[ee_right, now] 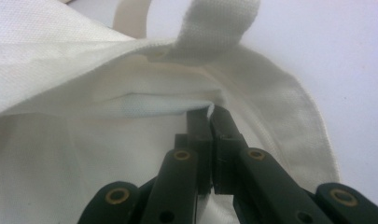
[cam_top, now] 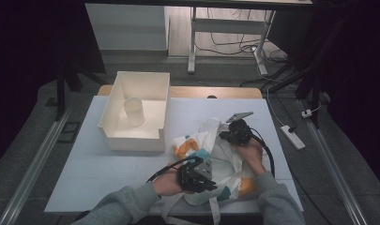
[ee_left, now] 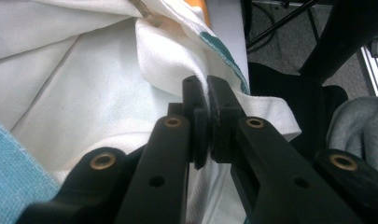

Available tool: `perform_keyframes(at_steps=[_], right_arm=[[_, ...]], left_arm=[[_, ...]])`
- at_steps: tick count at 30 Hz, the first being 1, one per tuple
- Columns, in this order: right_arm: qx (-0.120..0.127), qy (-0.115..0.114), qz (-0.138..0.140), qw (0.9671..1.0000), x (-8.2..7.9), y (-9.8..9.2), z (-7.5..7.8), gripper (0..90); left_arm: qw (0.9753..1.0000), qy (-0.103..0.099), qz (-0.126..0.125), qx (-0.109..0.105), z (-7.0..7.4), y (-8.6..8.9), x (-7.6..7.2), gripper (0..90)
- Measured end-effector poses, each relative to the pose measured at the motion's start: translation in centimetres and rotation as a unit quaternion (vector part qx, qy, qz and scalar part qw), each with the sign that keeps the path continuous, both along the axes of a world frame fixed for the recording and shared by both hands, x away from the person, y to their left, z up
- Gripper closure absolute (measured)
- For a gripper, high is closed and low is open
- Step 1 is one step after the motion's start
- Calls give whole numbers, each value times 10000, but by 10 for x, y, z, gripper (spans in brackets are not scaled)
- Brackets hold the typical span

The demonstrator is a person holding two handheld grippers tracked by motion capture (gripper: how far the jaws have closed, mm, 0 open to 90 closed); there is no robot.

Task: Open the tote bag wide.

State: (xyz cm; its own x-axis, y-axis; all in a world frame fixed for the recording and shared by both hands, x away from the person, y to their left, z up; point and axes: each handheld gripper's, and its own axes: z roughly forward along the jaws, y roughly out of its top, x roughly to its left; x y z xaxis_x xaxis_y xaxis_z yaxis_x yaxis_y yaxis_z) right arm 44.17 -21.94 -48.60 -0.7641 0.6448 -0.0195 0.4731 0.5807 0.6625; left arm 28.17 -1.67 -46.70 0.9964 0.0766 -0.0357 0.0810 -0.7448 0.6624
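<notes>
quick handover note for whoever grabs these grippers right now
Left gripper: jaws shut on the near edge of the tote bag.
Right gripper: jaws shut on the bag's far rim, beside a handle strap.
The bag lies crumpled on the table, right of the white bin; a cup stands upright inside the bin.
Done: both edges gripped.
Left: probably pull the mouth open; the cup is untouched.

Dim room, grey floor, perhaps carpeted
</notes>
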Motion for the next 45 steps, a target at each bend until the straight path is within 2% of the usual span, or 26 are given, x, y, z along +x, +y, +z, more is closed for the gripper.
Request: perform_keyframes(at_steps=[4, 7, 15, 19, 21, 24, 26, 33, 37, 45], right_arm=[[-14, 13, 23, 10000, 3, 0, -2, 883], [-111, -6, 56, 9999, 6, 2, -3, 883], [-92, -1, 70, 9999, 19, 1, -9, 883], [-109, -87, 45, 9999, 21, 0, -7, 884], [-12, -193, -93, 9998, 26, -7, -4, 884], [73, -140, -112, 9998, 29, -9, -7, 884], [-47, -122, -101, 9999, 30, -6, -10, 884], [13, -207, -177, 9996, 38, -10, -6, 884], [-109, -236, -159, 9995, 41, -6, -9, 884], [-14, -208, -253, 9995, 43, -10, -10, 884]], left_arm=[[10000, 8, 20, 11, -2, -2, 2, 858], [10000, 21, 25, 19, -4, -4, 4, 858], [9998, 153, 122, -31, -10, -8, 14, 857], [9998, 133, 166, -41, -11, -9, 15, 855], [9997, 103, 220, -30, -11, -9, 16, 854], [9996, 120, 260, -38, -13, -10, 19, 853], [9996, 132, 268, -25, -14, -10, 20, 853], [9993, 48, 378, 22, -16, -12, 23, 849], [9993, 97, 371, 10, -17, -12, 25, 849], [9992, 94, 380, 49, -19, -13, 25, 851]])
